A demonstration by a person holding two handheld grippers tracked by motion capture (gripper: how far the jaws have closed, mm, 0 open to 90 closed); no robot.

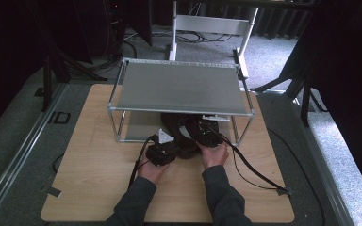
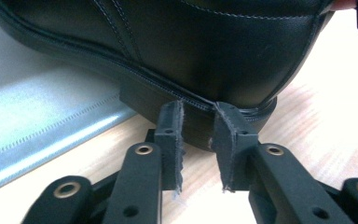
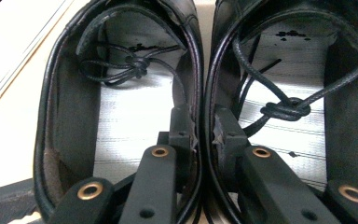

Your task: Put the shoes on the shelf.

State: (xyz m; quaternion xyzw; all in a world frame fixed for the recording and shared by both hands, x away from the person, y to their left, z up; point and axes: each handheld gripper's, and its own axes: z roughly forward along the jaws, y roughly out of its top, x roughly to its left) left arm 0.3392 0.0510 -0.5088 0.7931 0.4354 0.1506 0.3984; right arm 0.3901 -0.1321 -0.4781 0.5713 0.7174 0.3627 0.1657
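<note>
High view: wooden table [image 1: 99, 188]; metal two-tier rack [image 1: 179, 87] on it; person's forearms come in from the bottom edge
Rack: top shelf bare; pair of black leather shoes [image 1: 184, 132] sits at the front edge of the lower shelf, partly on the table
Shoes: side by side, touching, openings up; laces [image 3: 137, 65] knotted and tucked inside each
Right gripper [image 3: 204, 122]: jaws nearly shut, pinching the two inner collar walls together, one jaw inside each shoe; holds both shoes as a pair
Left gripper [image 2: 198, 122]: at the back of a shoe, by the heel [image 2: 168, 100]; jaws narrow but with a clear gap; fingertips [image 2: 171, 122] at the heel welt seam, nothing between them; no grip
Risk 1: right pinch is on thin collar leather only; lifting could let one shoe slip out or the pair swing and hit the rack frame
Risk 2: left jaws closing on the rounded heel may skid off the seam; shoe gets pushed, not gripped
Risk 3: cable [image 1: 254, 169] trailing on table could snag
</note>
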